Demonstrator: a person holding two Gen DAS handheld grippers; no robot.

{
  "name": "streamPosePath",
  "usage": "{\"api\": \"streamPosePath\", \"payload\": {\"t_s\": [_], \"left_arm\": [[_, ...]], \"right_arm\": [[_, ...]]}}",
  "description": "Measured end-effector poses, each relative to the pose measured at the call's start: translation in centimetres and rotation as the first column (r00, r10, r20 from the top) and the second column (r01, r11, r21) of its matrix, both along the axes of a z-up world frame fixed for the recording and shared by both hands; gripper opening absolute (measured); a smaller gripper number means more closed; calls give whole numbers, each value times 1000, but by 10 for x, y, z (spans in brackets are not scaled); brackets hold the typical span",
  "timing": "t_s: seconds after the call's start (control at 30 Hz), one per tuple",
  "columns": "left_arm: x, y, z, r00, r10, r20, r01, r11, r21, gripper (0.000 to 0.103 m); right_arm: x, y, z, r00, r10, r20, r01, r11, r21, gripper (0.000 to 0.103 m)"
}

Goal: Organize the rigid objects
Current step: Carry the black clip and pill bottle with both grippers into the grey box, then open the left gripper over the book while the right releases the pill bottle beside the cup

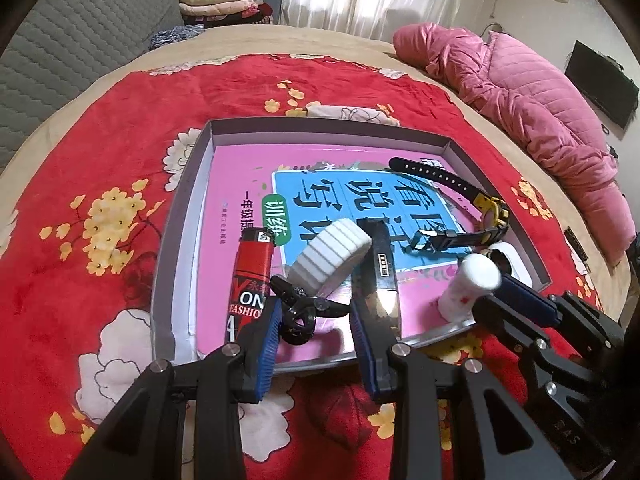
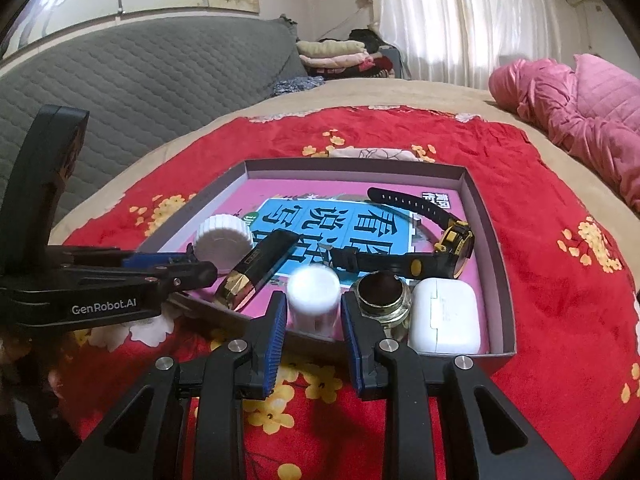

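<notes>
A shallow grey tray (image 1: 180, 216) (image 2: 492, 240) lies on the red floral blanket with a pink book (image 1: 240, 184) as its floor. On the book are a red lighter (image 1: 252, 276), a white ribbed cap (image 1: 336, 252) (image 2: 224, 240), a black-and-gold case (image 1: 380, 276) (image 2: 260, 268), a black-yellow watch (image 1: 480, 208) (image 2: 452, 240), a small glass jar (image 2: 380, 292) and a white earbud case (image 2: 444, 316). My left gripper (image 1: 315, 308) (image 2: 188, 264) is shut on a black clip (image 1: 298, 320) over the tray's near edge. A white bottle (image 2: 314, 284) (image 1: 468, 284) leans between the pads of my right gripper (image 2: 313, 304) (image 1: 500, 300), which stands open.
The red blanket (image 1: 100, 240) covers a tan bed. A pink quilted jacket (image 1: 520, 100) (image 2: 580, 120) lies at the far right. A grey padded headboard (image 2: 140, 88) and folded clothes (image 1: 216, 4) are behind.
</notes>
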State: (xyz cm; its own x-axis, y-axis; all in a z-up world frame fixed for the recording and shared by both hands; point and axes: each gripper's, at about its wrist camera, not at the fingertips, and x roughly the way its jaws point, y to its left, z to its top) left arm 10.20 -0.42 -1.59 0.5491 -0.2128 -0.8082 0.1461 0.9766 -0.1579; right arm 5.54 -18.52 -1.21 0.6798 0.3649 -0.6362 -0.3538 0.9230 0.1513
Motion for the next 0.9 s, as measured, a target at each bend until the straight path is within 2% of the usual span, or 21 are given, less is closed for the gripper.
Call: {"api": "streamPosePath", "payload": {"t_s": [0.47, 0.9], "left_arm": [[-3, 0, 1, 1000, 8, 8, -8, 1000, 22, 35], [-13, 1, 10, 1000, 9, 16, -9, 1000, 18, 35]], "right_arm": [[-10, -5, 8, 1000, -13, 25, 13, 1000, 11, 33], [-19, -12, 14, 998, -56, 22, 56, 998, 3, 44]]}}
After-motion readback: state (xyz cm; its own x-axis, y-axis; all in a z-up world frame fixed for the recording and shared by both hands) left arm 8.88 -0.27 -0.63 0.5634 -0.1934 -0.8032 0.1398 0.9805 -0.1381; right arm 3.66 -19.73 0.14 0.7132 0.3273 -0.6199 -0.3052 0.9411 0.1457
